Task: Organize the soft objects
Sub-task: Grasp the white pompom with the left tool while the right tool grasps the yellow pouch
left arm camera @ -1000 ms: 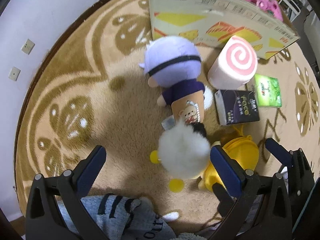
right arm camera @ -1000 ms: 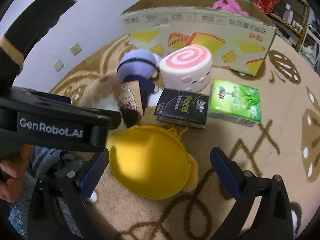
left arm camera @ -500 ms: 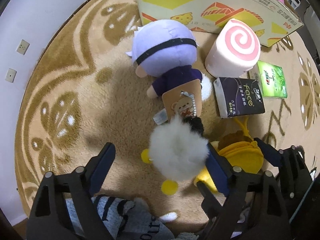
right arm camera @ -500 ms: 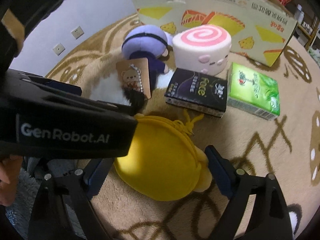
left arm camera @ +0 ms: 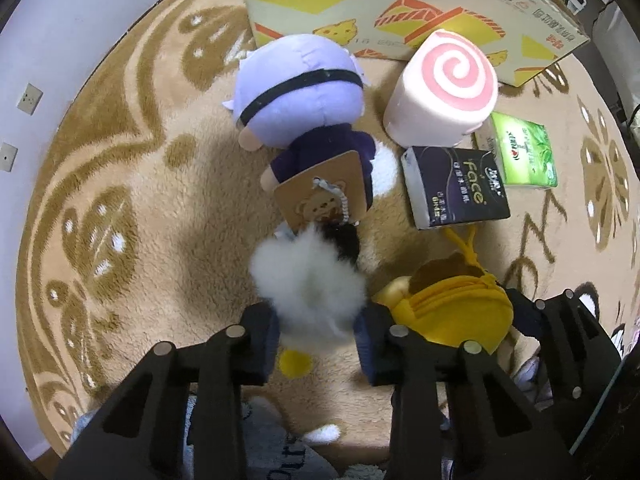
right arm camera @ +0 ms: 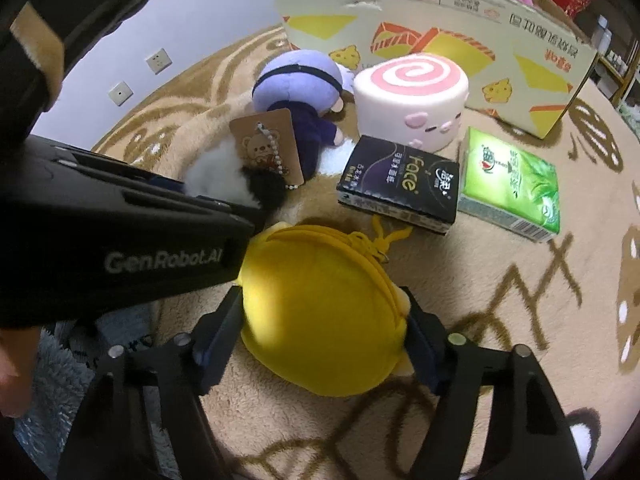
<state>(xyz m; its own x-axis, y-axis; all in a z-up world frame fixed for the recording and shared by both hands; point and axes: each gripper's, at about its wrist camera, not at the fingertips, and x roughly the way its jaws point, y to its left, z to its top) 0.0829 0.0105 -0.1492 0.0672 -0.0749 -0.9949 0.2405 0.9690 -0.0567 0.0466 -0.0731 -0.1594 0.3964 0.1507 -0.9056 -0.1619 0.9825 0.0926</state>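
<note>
Two grasps: left hand-held gripper (left arm camera: 318, 334) clenched on white fluffy plush (left arm camera: 310, 276), right hand-held gripper (right arm camera: 326, 330) squeezing yellow plush (right arm camera: 320, 312)

White fluffy plush (left arm camera: 310, 284) with black tuft; yellow plush (right arm camera: 324, 312). Lilac-headed doll (left arm camera: 300, 92) with black band, navy body (tan bear-print tag). Pink-and-white swirl cushion (left arm camera: 444, 88). Black tissue pack (left arm camera: 456, 188); green tissue pack (right arm camera: 512, 184). Cream box (right arm camera: 436, 32) with yellow and orange shapes. Beige rug (left arm camera: 132, 208), brown motifs.

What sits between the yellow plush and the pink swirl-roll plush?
The black Face tissue pack lies between the yellow plush and the swirl-roll plush, clearest in the right wrist view.
</note>
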